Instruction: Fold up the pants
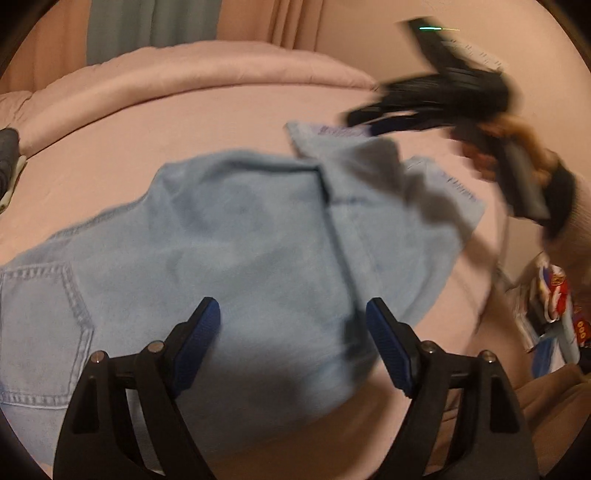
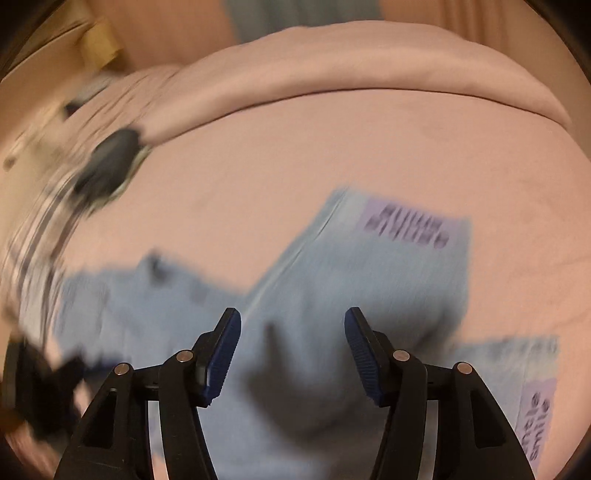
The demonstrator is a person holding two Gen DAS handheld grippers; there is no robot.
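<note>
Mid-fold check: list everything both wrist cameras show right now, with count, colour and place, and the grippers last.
jeans: one pair, light blue denim, lying on the bed; back pocket at the left of the left wrist view, leg ends with lilac printed labels toward the far side.
bed sheet: one, pink, under the jeans.
duvet: one, pink, rolled along the far edge of the bed.
curtains: pink and grey-blue, behind the bed.
dark object: one, blurred, at the left edge of the bed; cannot identify.
packages: red, white and blue, beside the bed at right; count unclear.
left gripper: black with blue pads, open above the jeans.
right gripper: black with blue pads, open above the jeans, holding nothing.
</note>
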